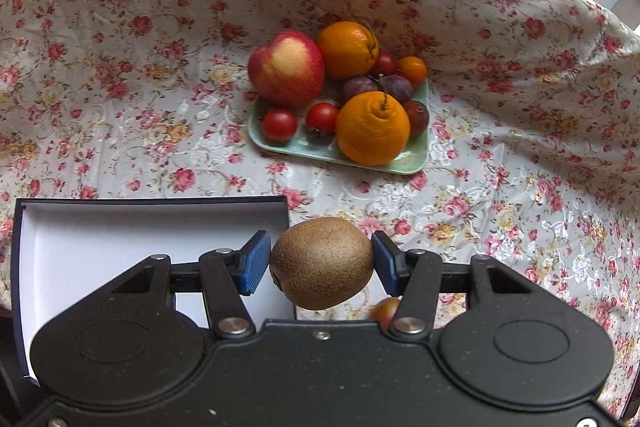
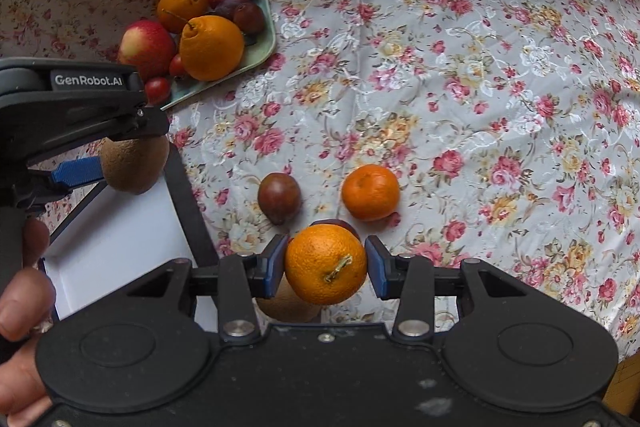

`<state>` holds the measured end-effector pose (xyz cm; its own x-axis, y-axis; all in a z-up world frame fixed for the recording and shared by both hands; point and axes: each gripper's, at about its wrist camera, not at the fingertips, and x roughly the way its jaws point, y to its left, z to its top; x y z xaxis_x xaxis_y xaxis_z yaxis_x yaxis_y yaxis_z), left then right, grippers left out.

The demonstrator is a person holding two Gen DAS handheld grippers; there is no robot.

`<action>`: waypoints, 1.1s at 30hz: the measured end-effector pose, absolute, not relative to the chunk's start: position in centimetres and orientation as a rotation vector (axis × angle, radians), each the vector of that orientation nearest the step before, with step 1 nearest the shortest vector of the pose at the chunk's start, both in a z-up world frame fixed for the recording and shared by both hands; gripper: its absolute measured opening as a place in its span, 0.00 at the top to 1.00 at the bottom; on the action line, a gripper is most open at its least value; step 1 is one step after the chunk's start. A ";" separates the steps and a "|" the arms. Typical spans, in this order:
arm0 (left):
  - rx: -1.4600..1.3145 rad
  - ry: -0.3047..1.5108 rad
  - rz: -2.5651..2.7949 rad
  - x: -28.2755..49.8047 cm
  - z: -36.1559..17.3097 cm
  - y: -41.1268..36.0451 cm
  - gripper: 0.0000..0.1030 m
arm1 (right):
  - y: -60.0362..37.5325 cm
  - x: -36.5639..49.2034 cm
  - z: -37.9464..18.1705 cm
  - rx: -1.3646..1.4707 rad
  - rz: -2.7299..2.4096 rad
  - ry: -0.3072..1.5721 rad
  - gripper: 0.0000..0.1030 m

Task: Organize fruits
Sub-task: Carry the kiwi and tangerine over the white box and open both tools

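Left tongs [image 1: 322, 263] clamp a kiwi [image 1: 322, 263] over the box [image 1: 152, 205] rim (right tongs [image 2: 326, 263] pinch a mandarin [image 2: 326, 263])

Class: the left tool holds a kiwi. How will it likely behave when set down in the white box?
The kiwi is egg-shaped, so it may roll or rock on the white box's flat floor. Its fuzzy skin probably grips the left tool's ribbed pads well. Likely soft, so bruisable.

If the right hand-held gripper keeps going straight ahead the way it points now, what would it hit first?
Holding the mandarin, the right hand-held gripper would probably first meet the dark fruit just beyond it, then the loose mandarin; depth is unclear.
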<state>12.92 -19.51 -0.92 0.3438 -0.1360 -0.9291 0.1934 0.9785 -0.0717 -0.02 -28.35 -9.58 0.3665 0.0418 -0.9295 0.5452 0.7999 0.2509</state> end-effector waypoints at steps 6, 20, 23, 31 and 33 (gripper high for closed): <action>0.027 1.207 -0.178 12.9 -0.6 -15.2 0.43 | -25.2 0.8 -9.7 0.547 -0.315 1.169 0.57; -0.016 1.224 -0.019 13.8 -1.4 -4.9 0.43 | -18.5 3.3 -8.2 0.439 -0.230 1.078 0.56; -0.025 1.228 0.024 14.3 -1.8 -3.1 0.43 | -17.4 4.4 -7.9 0.426 -0.204 1.046 0.56; -0.031 1.253 0.070 15.0 -2.9 0.0 0.43 | -14.9 6.0 -7.9 0.376 -0.179 1.008 0.56; -0.015 1.263 0.072 15.1 -3.3 0.3 0.42 | -14.4 6.3 -8.2 0.376 -0.167 1.008 0.56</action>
